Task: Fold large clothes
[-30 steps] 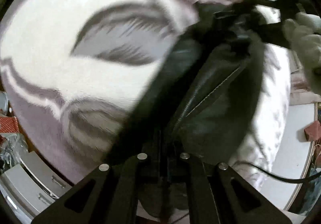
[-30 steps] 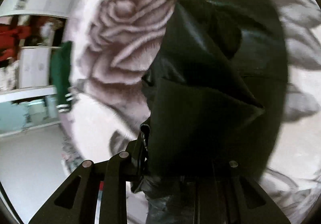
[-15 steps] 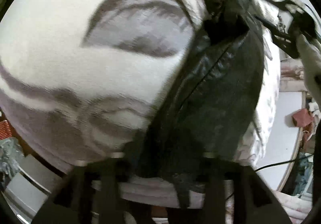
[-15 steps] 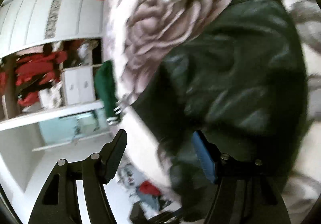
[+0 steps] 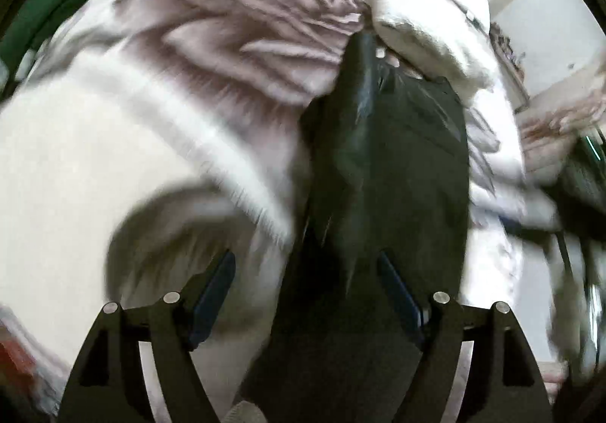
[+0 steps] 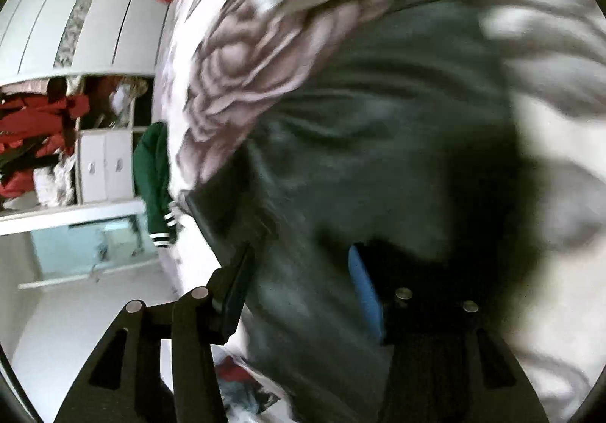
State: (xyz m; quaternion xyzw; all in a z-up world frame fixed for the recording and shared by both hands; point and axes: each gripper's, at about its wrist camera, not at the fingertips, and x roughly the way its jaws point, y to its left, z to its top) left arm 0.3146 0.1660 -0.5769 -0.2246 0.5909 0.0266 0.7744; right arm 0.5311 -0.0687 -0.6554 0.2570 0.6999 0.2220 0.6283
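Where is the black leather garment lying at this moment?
In both wrist views the black leather garment lies on the rose-patterned blanket, just ahead of each gripper, with the white pillow beyond its far end.

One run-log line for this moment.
left gripper: open, just opening | right gripper: open, just opening | black jacket: released, on rose blanket
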